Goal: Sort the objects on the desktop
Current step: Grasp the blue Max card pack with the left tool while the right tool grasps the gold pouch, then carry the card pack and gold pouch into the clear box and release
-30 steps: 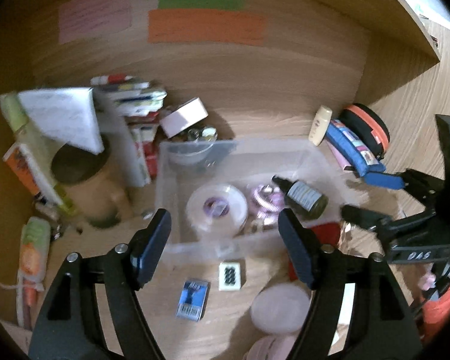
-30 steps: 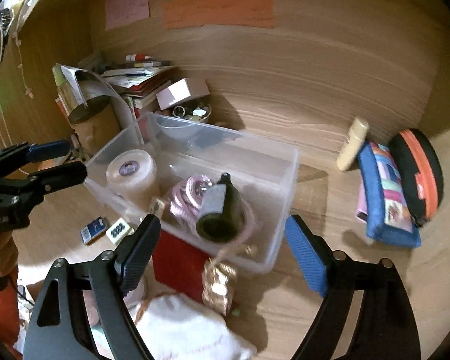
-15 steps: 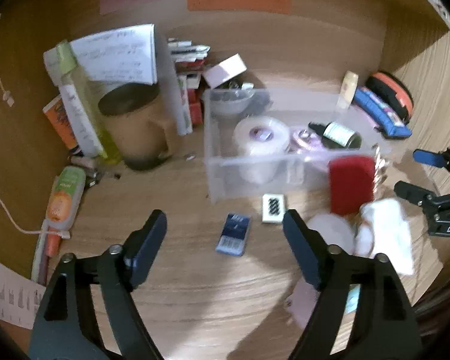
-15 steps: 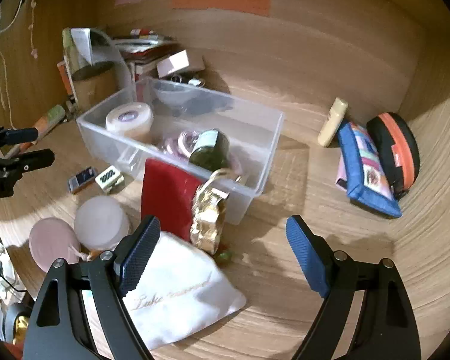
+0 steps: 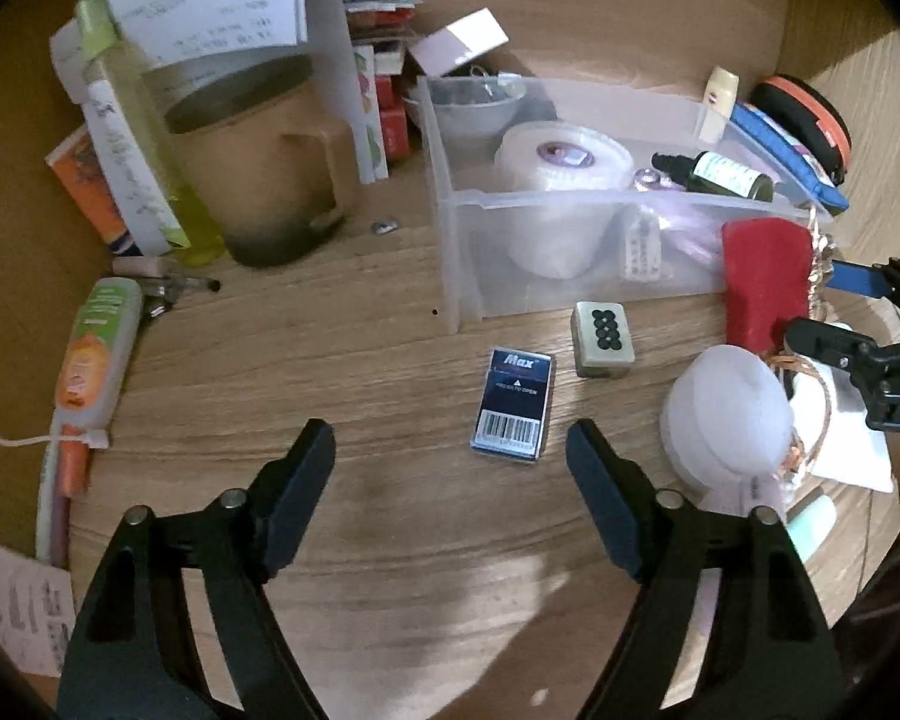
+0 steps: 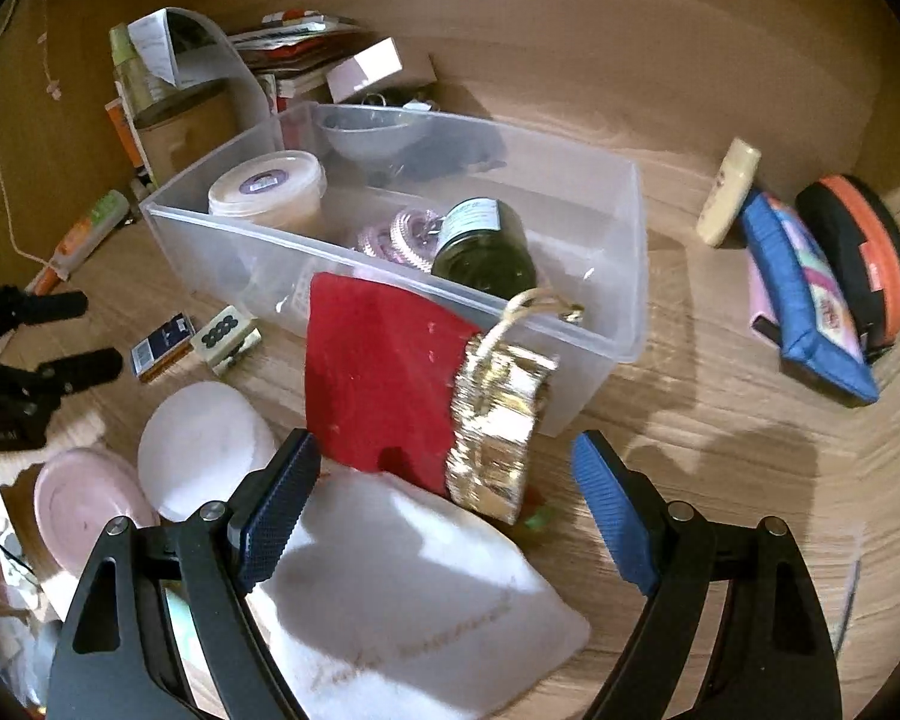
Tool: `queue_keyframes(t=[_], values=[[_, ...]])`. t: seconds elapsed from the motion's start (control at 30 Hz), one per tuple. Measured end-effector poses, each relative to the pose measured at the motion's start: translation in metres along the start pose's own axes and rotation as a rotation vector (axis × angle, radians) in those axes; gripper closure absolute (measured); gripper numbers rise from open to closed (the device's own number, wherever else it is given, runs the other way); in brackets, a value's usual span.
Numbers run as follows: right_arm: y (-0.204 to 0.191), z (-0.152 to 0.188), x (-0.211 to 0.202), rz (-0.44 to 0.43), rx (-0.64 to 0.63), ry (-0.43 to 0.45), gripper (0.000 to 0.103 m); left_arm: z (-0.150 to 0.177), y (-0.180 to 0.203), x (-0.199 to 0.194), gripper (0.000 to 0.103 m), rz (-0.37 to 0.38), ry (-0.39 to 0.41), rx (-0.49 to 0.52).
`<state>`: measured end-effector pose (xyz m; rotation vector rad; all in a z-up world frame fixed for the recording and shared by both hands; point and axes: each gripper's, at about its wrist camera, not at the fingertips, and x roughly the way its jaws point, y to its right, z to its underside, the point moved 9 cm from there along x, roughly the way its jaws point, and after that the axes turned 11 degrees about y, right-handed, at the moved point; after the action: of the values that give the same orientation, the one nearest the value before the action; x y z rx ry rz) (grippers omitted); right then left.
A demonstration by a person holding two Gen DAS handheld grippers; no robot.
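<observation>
A clear plastic bin on the wooden desk holds a white tub, a dark dropper bottle and a pink coil. My left gripper is open and empty, just short of a small blue Max box and a mahjong tile. My right gripper is open and empty over a red pouch, a gold foil packet and a white cloth bag.
A tan mug with papers, books and tubes crowd the left. A white round case and a pink lid lie by the bin. A blue pencil case, an orange-black pouch and a cream tube sit at the right.
Both grippers have pulled back from over the bin toward the desk front and lower. The left one now faces the blue box, the right one the red pouch and white bag.
</observation>
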<state>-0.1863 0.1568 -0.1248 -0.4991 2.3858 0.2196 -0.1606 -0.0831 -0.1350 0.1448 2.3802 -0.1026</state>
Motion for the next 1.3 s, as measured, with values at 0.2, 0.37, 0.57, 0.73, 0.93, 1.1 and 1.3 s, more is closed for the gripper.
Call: queue_keyframes(t=[0.2, 0.37, 0.57, 0.73, 0.93, 1.1, 1.3], values=[[-0.012, -0.005, 0.014, -0.041, 0.020, -0.020, 0.019, 0.000, 0.008, 0.018, 0.029, 0.010, -0.019, 0.036], [-0.021, -0.005, 0.025, -0.067, 0.035, -0.030, 0.020, 0.002, 0.012, 0.030, 0.040, 0.036, -0.034, 0.038], [-0.024, 0.000, 0.037, -0.101, 0.057, -0.053, 0.055, 0.000, 0.006, 0.031, 0.053, 0.038, -0.014, 0.012], [-0.029, 0.002, 0.036, -0.138, 0.058, -0.048, 0.078, -0.003, 0.005, 0.032, 0.074, 0.011, 0.000, 0.005], [-0.033, -0.003, 0.027, -0.129, 0.036, -0.007, 0.090, -0.003, -0.001, 0.031, 0.076, -0.026, 0.010, 0.000], [-0.032, -0.012, 0.008, -0.137, 0.035, 0.045, 0.091, -0.003, -0.007, 0.026, 0.076, -0.032, 0.025, -0.024], [-0.026, -0.024, -0.011, -0.122, 0.040, 0.090, 0.091, -0.013, -0.001, 0.014, 0.076, -0.027, 0.055, -0.029]])
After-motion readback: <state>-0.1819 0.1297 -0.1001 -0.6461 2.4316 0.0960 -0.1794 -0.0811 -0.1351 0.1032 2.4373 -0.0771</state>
